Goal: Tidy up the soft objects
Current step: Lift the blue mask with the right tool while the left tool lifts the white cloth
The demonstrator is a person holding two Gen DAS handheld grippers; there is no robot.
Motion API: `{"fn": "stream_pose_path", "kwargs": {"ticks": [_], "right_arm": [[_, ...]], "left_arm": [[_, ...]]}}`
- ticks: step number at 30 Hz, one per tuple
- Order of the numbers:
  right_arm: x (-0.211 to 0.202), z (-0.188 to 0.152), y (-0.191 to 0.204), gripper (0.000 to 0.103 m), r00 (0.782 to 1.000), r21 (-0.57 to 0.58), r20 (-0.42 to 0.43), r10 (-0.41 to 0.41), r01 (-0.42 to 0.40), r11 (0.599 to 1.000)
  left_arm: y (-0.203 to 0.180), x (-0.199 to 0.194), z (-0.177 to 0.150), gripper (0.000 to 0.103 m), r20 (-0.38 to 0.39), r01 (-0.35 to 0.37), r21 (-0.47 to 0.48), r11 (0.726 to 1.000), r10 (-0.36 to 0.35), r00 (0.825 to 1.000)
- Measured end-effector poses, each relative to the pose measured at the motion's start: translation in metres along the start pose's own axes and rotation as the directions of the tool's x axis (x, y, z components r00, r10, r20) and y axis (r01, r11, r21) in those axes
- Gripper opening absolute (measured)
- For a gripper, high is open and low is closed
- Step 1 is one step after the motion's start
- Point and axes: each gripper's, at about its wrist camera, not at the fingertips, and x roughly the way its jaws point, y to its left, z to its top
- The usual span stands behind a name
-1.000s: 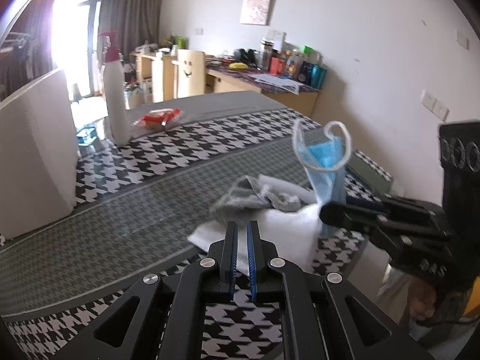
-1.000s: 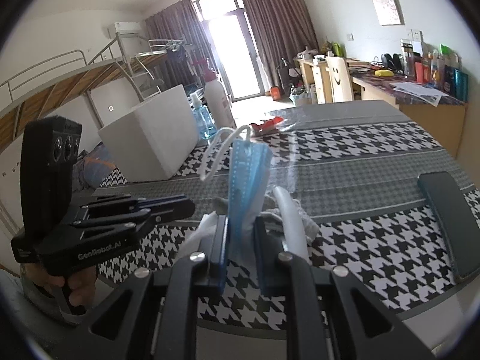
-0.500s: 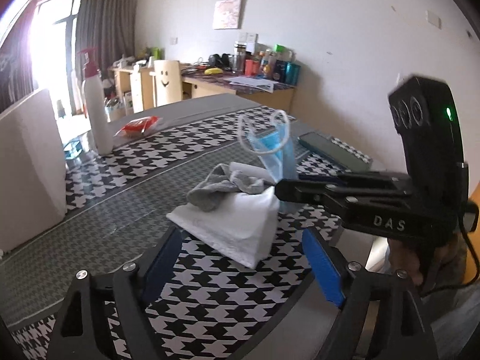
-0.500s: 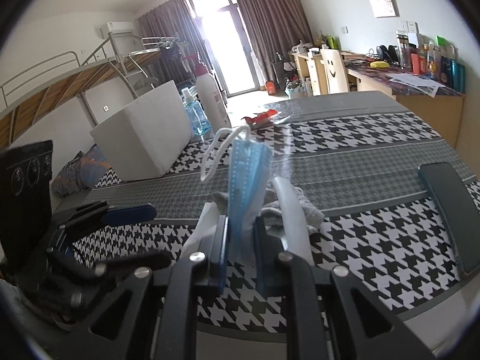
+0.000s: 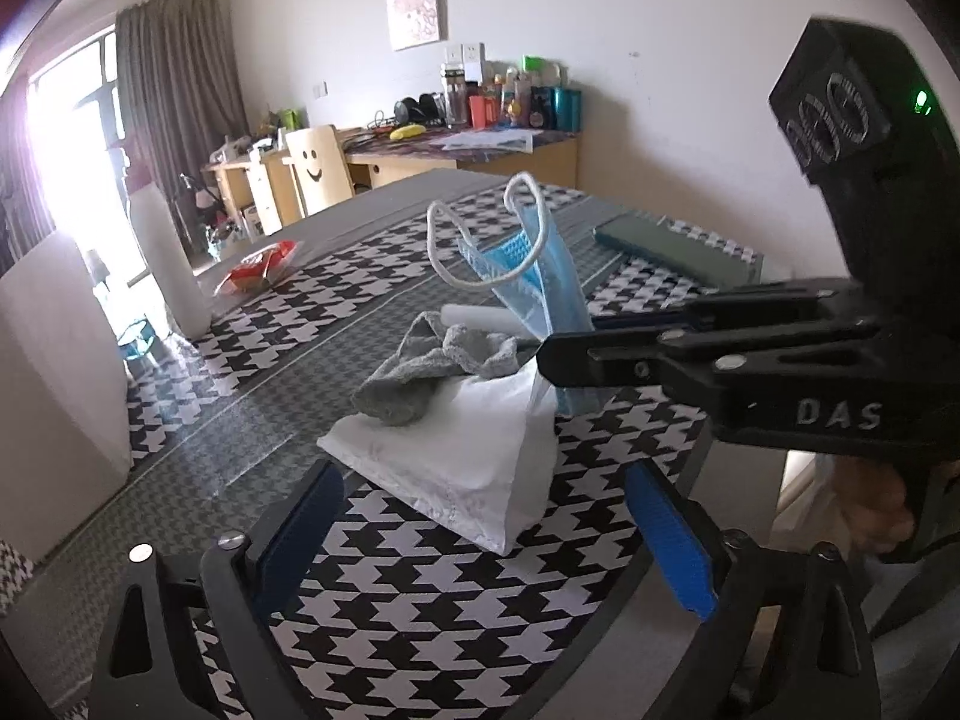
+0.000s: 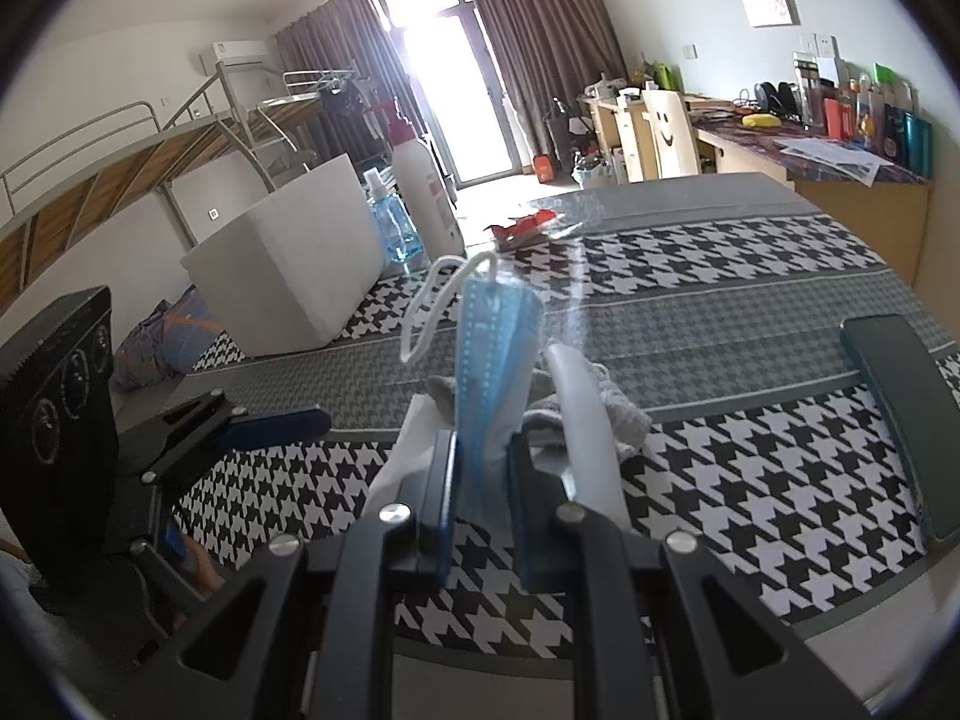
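Observation:
My right gripper (image 6: 480,480) is shut on a folded blue face mask (image 6: 489,354) and holds it upright above the table; it also shows in the left wrist view (image 5: 528,276), gripper coming in from the right (image 5: 552,354). Below it lie a white cloth (image 5: 456,450) and a crumpled grey cloth (image 5: 432,360) on top of it, with a white roll (image 5: 480,318) behind. My left gripper (image 5: 486,534) is open and empty, just in front of the white cloth. It shows at the left in the right wrist view (image 6: 288,420).
A dark phone (image 6: 900,414) lies at the table's right. A white box (image 6: 294,264), a blue bottle (image 6: 390,228), a white spray bottle (image 6: 426,192) and a red packet (image 6: 528,225) stand at the far side. The table's front edge is close.
My left gripper has opened from shut and moved closer to the cloths. My right gripper still holds the mask, nearly in the same place.

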Motion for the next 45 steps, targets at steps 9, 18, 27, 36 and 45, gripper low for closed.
{"fn": "stream_pose_path", "kwargs": {"ticks": [9, 18, 27, 36, 45], "right_arm": [[-0.002, -0.001, -0.001, 0.019, 1.000, 0.006, 0.000, 0.010, -0.010, 1.000], [-0.003, 0.000, -0.006, 0.020, 1.000, 0.020, -0.001, 0.018, -0.018, 1.000], [-0.008, 0.002, -0.009, 0.020, 1.000, 0.031, 0.010, 0.019, -0.019, 0.999], [-0.018, 0.008, -0.005, 0.019, 0.998, 0.027, 0.054, 0.035, -0.036, 0.999], [-0.032, 0.026, 0.002, 0.019, 0.993, 0.002, 0.106, 0.041, -0.042, 0.999]], "left_arm": [[0.006, 0.024, -0.001, 0.048, -0.085, -0.038, 0.002, 0.999, 0.038, 0.996], [0.011, 0.024, 0.000, 0.006, -0.086, 0.001, -0.043, 0.999, -0.005, 0.996], [0.029, 0.006, 0.009, 0.003, -0.016, -0.005, -0.116, 0.993, 0.003, 1.000], [0.041, -0.023, 0.027, 0.003, 0.082, -0.007, -0.145, 0.989, 0.019, 0.996], [0.055, -0.045, 0.037, 0.003, 0.142, -0.023, -0.180, 0.983, 0.049, 0.989]]}}
